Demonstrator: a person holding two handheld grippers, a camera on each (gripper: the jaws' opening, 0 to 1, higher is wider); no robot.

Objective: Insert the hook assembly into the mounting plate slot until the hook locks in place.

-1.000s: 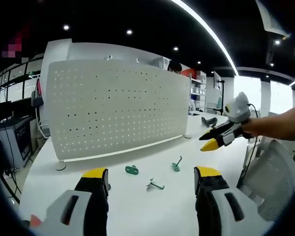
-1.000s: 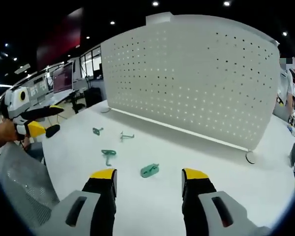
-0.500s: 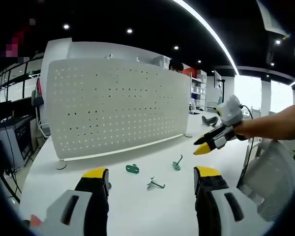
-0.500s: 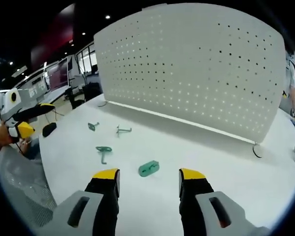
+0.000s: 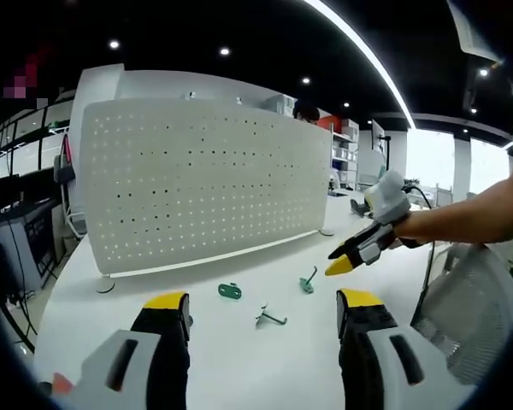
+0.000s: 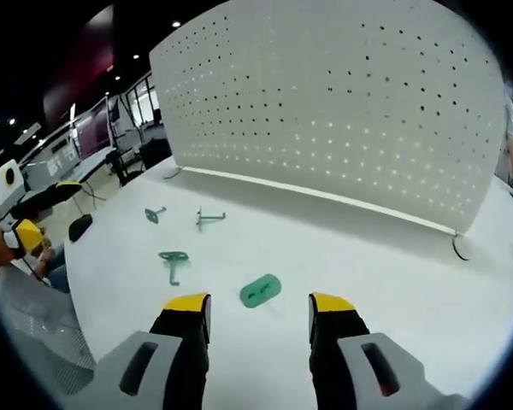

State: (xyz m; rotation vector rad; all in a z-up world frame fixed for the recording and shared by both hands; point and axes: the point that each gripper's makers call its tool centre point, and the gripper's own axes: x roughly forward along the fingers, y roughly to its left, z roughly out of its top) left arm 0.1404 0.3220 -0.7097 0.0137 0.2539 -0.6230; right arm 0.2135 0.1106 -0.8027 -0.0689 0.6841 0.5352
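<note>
In the left gripper view, the left gripper [image 5: 261, 312] is standing with its yellow-tipped jaws wide apart and nothing between them, low in the frame above the white table [image 5: 239, 367]. The right gripper [image 5: 352, 254] is reaching in from the right of the frame, a forearm behind it; whether its jaws are parted cannot be told from this side. Ahead, in the lower middle, three small teal pieces are lying apart on the table: a flat teal clip [image 5: 229, 292], a grey-green peg hook [image 5: 268, 320] and a curved teal hook [image 5: 308, 284], the last just below the incoming tip. The perforated white pegboard [image 5: 197, 184] is standing upright across the upper left and middle. In the right gripper view, the right gripper [image 6: 258, 306] is showing its jaws wide and empty, with the teal clip [image 6: 260, 290] lying flat just above and between the tips. The curved hook [image 6: 172, 261] is sitting left of it, and two more hooks [image 6: 209, 218] further up. To do this well, I judge the jaws should be straddling the clip squarely and closing on its long edges, since it looks thin and liable to slide.
</note>
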